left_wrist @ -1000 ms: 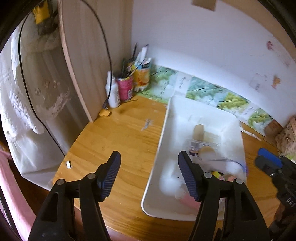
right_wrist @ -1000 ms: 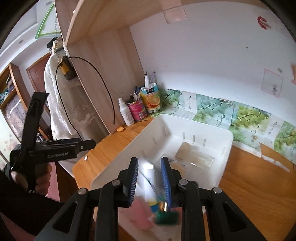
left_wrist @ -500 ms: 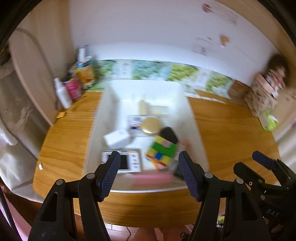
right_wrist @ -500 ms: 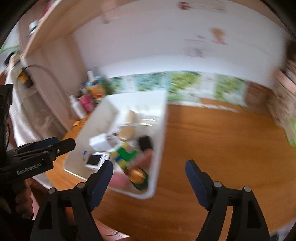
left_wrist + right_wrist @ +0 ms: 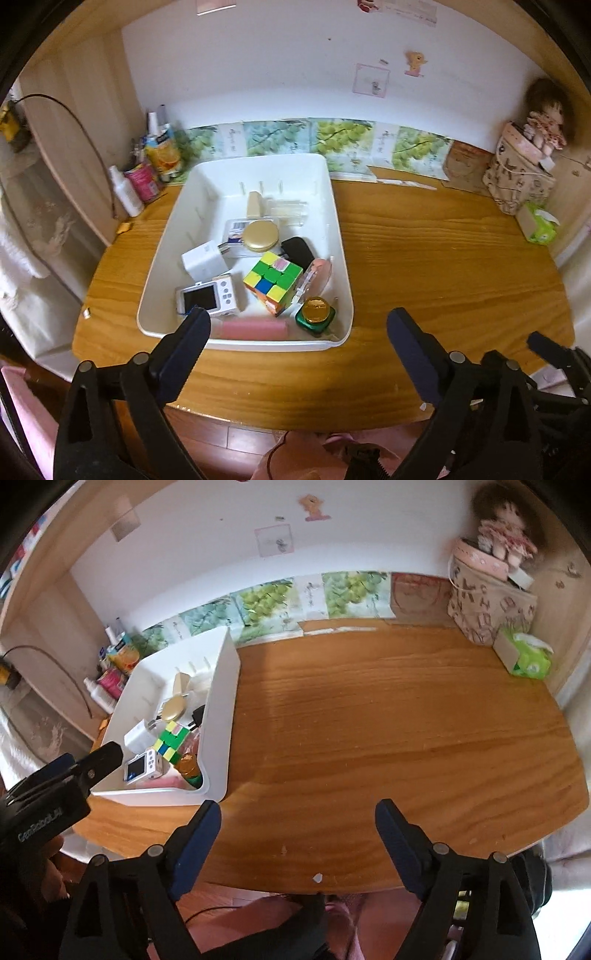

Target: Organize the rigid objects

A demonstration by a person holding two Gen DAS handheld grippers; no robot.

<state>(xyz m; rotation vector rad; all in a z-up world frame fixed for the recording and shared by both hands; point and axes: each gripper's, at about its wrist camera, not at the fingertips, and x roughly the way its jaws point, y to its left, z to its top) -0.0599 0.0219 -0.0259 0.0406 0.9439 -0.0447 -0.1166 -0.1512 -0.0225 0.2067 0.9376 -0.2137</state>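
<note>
Nearly everything rigid seems already gathered, as far as I can judge from where I stand.

From the left wrist view, the white bin (image 5: 334, 229) sits in the middle left of the frame on the wooden counter (image 5: 443, 258). Inside it I see a colour cube (image 5: 272, 282), a small white camera (image 5: 207, 297), a white charger block (image 5: 203, 260), a round gold lid (image 5: 259, 235), a green bottle with a gold cap (image 5: 315, 314) in the lower right corner of the bin, and a pink stick (image 5: 251, 329) along the near wall. The left gripper (image 5: 297, 350) is at the bottom of the frame; its fingers are opening, standing wide, and nothing is between them.

From the right wrist view, the same bin (image 5: 221, 701) is at the middle left, and the counter (image 5: 406, 720) to the right of it lies bare up to a patterned bag (image 5: 487, 609) and a green tissue pack (image 5: 528, 657) in the upper right. The right gripper (image 5: 297, 842) at the bottom is opening too, and it holds nothing.

So I judge the collecting is done or almost done. What could be left is only to arrange the things inside the bin, which lie loose and mixed.
</note>
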